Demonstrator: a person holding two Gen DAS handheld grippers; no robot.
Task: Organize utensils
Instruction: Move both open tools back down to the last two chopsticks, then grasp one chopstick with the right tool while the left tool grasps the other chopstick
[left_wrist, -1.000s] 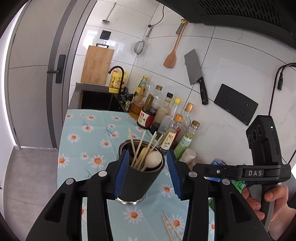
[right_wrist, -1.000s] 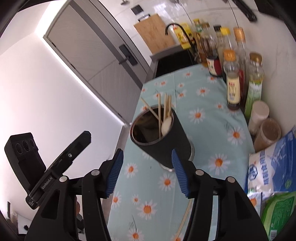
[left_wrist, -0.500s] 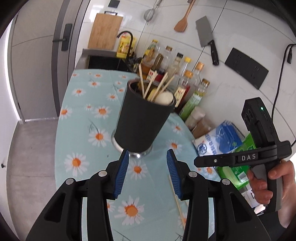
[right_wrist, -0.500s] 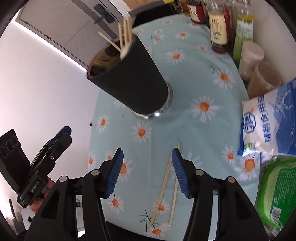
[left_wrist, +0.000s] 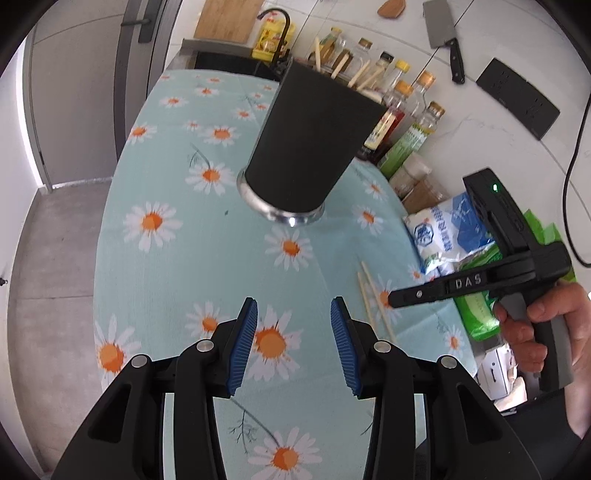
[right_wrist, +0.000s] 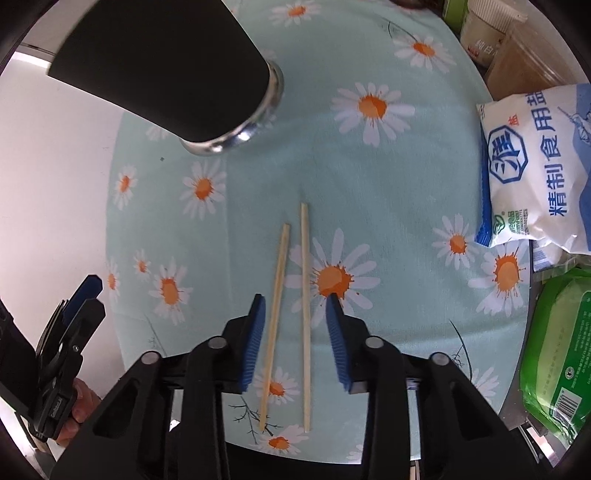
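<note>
The left claw (left_wrist: 293, 341) hangs released over bare daisy cloth on the bench (left_wrist: 166, 258), nothing between its blue pads, which have just drawn in a little. Ahead of it stands the black utensil holder (left_wrist: 310, 147), upright on its steel foot, with chopstick tips poking above its rim. To the right, the right claw (right_wrist: 295, 341) points steeply down over the two loose chopsticks (right_wrist: 291, 314), which lie side by side but slightly splayed, near the bench's front edge. Its jaws have just been closing and now bracket both sticks without yet pressing them; it is still unclenched.

The step in hand looks like picking up this pair for the holder. To do it well, the claw should probably settle until its pads (right_wrist: 255, 343) reach the cloth, then squeeze so the sticks are swept together and pinched near their middle. A grip too high risks catching only one, or letting them scissor apart. The salt bag (right_wrist: 532, 166) further right lies well apart and should not interfere.
</note>
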